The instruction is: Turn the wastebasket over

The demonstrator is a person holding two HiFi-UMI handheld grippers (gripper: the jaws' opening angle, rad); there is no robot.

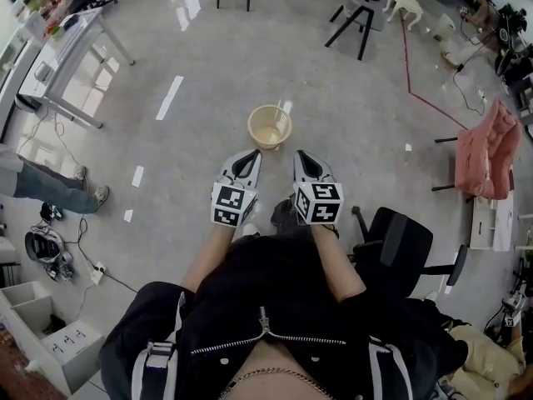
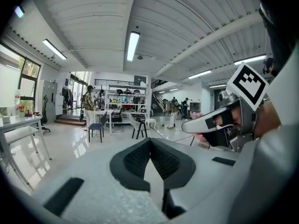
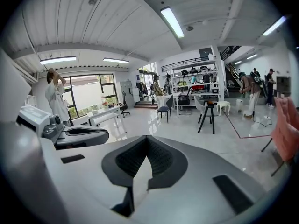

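Wastebasket [image 1: 270, 127] stands on floor [image 1: 350, 90], mouth up, just ahead of both grippers, not touched. Left gripper [image 1: 252, 156] clenched, empty; right gripper [image 1: 300, 156] likewise. Mouth-up fits already righted, or awaiting upending.

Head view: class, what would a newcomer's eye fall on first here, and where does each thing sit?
The pale wastebasket stands upright, mouth up, on the grey floor at the picture's middle. Just below it the left claw and right claw point towards it side by side, both shut and empty. A pink chair stands out at the right edge.
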